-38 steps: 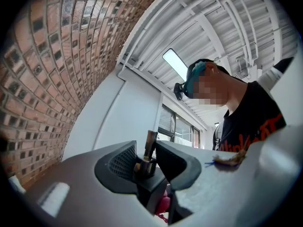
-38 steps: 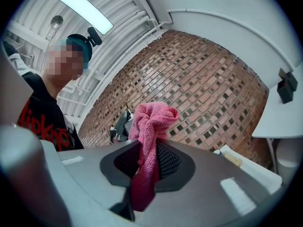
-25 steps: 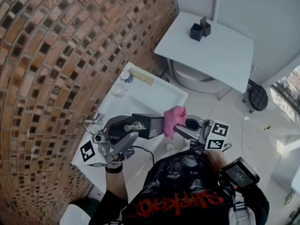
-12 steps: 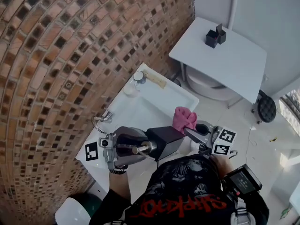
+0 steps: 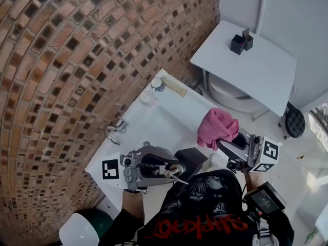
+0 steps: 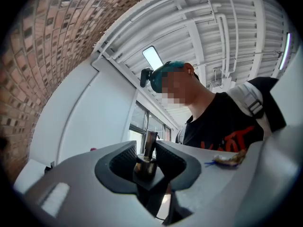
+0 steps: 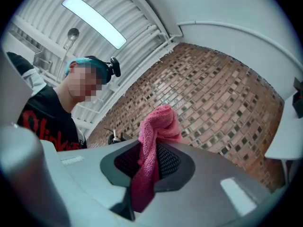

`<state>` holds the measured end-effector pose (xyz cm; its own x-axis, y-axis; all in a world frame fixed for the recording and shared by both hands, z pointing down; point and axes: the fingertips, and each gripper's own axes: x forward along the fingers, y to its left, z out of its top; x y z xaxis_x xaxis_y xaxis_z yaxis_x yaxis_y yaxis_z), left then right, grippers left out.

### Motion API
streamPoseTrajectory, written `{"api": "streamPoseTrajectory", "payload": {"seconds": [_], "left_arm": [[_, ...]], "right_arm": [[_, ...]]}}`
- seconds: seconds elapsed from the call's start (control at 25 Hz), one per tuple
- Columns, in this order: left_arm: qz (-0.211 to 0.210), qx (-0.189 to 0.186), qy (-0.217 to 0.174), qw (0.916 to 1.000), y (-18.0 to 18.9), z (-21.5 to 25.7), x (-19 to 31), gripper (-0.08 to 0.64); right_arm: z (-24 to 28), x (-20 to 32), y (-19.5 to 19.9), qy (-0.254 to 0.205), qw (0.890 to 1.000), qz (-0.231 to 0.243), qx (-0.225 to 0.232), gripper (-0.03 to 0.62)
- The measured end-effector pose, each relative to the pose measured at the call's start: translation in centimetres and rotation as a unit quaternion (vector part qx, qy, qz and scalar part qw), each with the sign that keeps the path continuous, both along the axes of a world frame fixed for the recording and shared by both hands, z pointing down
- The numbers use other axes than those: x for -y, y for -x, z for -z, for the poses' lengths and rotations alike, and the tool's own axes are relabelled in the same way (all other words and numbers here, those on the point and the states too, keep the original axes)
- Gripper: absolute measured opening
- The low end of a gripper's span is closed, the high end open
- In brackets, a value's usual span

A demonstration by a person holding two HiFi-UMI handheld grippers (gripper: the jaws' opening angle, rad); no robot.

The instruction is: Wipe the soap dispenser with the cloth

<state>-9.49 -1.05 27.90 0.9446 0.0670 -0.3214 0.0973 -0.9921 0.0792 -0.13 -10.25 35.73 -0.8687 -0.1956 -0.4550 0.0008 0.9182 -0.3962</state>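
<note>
From the head view, we see the left gripper [image 5: 174,170] gripping the soap dispenser [image 5: 193,158], a black box with a metal pump, over the front edge of the white sink [image 5: 154,114]. The right gripper [image 5: 224,143] pinches the pink cloth [image 5: 218,127], which is bunched near the dispenser. A brick wall [image 5: 61,60] backs the sink, and a white table [image 5: 256,70] stands beyond. In the left gripper view, the jaws are partly apart and press on the pump's neck. In the right gripper view, the jaws are nearly together on the cloth.

Two tools, the left tool [image 5: 175,172] and right tool [image 5: 222,144], one cloth [image 5: 218,126], one soap dispenser [image 5: 192,158], one sink [image 5: 154,121], one tap [image 5: 115,132].
</note>
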Motion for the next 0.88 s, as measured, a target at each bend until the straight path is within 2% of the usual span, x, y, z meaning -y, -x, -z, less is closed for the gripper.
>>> {"api": "streamPoseTrajectory", "payload": {"seconds": [0.32,0.48,0.88], "left_arm": [[0.006,0.004,0.016,0.9998,-0.2,-1.1,-0.1,0.126],[0.007,0.011,0.019,0.9997,-0.2,-1.6,0.0,0.126],[0.007,0.01,0.028,0.9995,0.0,-2.2,0.6,0.126]], "right_arm": [[2.0,-3.2,1.6,-0.058,0.996,0.071,-0.008,0.061],[2.5,-4.4,3.4,-0.056,0.993,0.099,-0.029,0.061],[2.4,-4.6,4.4,-0.064,0.991,0.111,-0.036,0.061]]}}
